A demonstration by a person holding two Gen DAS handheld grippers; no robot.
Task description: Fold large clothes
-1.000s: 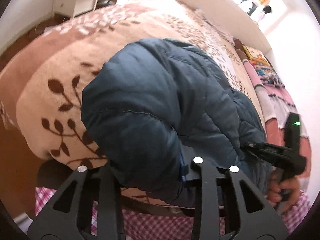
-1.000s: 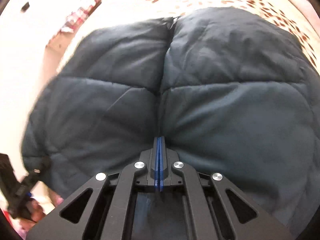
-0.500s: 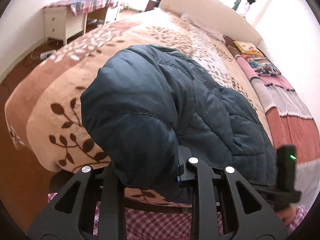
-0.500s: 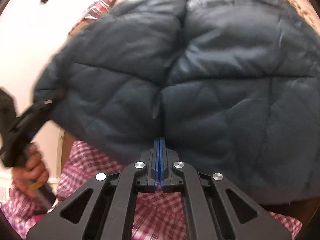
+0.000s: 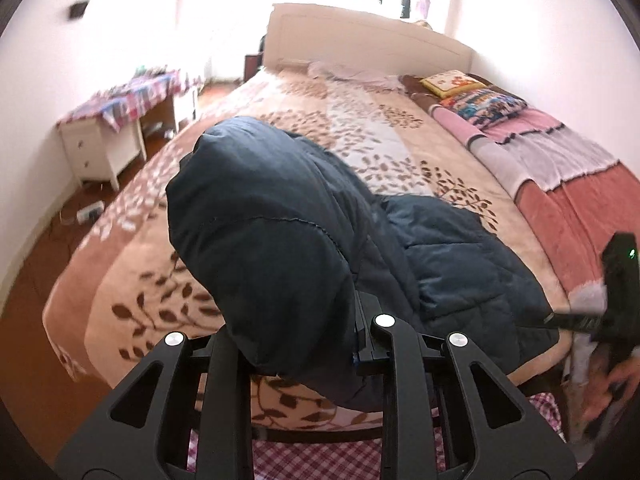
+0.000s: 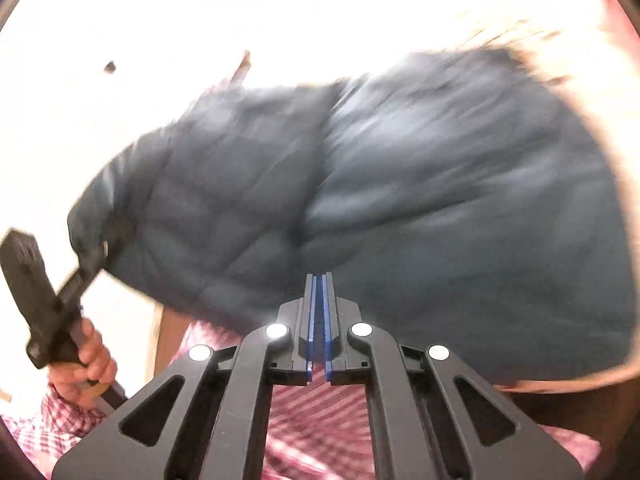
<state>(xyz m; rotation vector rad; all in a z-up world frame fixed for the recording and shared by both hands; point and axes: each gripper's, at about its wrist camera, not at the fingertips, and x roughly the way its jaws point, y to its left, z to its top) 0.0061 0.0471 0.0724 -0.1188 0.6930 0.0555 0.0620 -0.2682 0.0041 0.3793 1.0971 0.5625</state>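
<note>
Across the leaf-patterned bedspread (image 5: 328, 128) lay a puffy quilted navy jacket (image 5: 440, 264), its near hem bunched within the left gripper (image 5: 296, 344) and apparently pinched in the blurred, nearly closed right gripper (image 6: 319, 320).

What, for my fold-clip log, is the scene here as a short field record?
garment: dark blue quilted jacket, bunched, one end held above the bed
left gripper: shut on jacket
right gripper: pads almost together on the jacket's edge; view blurred
surface: leaf-print blanket on the bed
nearby: white nightstand, pillows
</note>
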